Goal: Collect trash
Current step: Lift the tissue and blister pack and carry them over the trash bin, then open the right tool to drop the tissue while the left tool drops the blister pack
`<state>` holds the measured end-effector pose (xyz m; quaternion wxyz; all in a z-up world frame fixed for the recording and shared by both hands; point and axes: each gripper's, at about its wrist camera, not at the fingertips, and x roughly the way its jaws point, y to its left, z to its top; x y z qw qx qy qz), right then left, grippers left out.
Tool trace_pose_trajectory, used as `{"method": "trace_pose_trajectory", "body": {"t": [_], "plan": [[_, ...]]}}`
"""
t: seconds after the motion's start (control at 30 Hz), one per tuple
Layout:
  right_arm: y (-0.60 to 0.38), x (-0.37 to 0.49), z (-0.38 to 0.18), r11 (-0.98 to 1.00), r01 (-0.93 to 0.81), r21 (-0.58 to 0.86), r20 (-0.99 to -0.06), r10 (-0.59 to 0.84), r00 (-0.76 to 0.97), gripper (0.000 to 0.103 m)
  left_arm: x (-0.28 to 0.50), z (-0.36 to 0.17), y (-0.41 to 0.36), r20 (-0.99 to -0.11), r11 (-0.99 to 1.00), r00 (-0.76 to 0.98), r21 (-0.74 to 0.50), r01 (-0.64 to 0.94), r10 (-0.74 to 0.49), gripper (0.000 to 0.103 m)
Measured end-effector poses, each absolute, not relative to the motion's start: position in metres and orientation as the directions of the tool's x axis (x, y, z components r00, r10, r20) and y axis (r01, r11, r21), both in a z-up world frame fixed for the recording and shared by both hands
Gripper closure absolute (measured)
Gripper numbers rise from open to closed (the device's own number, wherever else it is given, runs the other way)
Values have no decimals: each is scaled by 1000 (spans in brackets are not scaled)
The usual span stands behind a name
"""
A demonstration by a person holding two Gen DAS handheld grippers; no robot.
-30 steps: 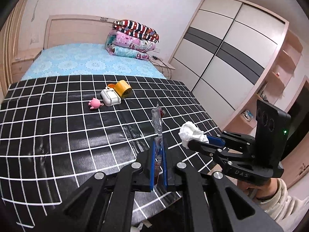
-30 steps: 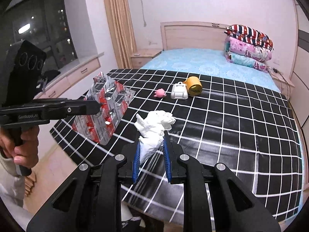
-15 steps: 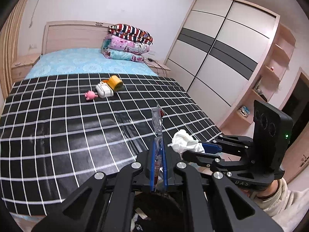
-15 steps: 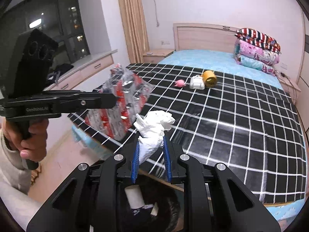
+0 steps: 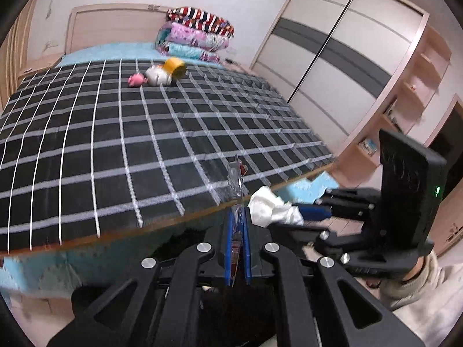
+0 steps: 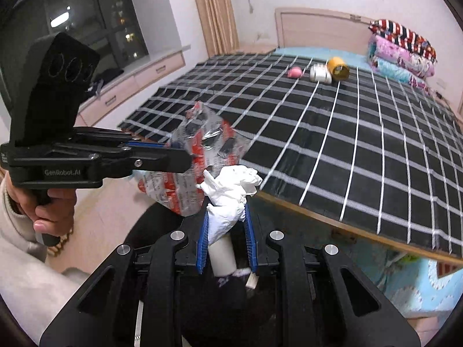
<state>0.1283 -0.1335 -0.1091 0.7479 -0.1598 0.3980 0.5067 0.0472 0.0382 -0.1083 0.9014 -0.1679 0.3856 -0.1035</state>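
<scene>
A crinkled clear wrapper with red print (image 6: 199,156), long axis pointing away past the near bed edge, is clenched edge-on in the left gripper (image 5: 238,248), while the right gripper (image 6: 225,231) grasps a crumpled white tissue (image 6: 228,193) just beside it

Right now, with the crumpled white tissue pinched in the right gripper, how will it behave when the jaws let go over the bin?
The tissue looks soft and very light: it bulges above the right gripper in loose folds, so it would probably drop slowly and may drift. It could also cling to a blue pad for a moment. It is unlikely to roll or break.
</scene>
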Motion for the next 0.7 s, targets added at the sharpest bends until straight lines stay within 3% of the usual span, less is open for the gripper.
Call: {"method": "trace_pose_trajectory", "body": {"t": [0.7], "plan": [[-149, 111, -213, 498, -811, 309, -848, 530, 2, 80, 26, -225, 21, -785, 878, 480, -475, -60, -392, 97]]}}
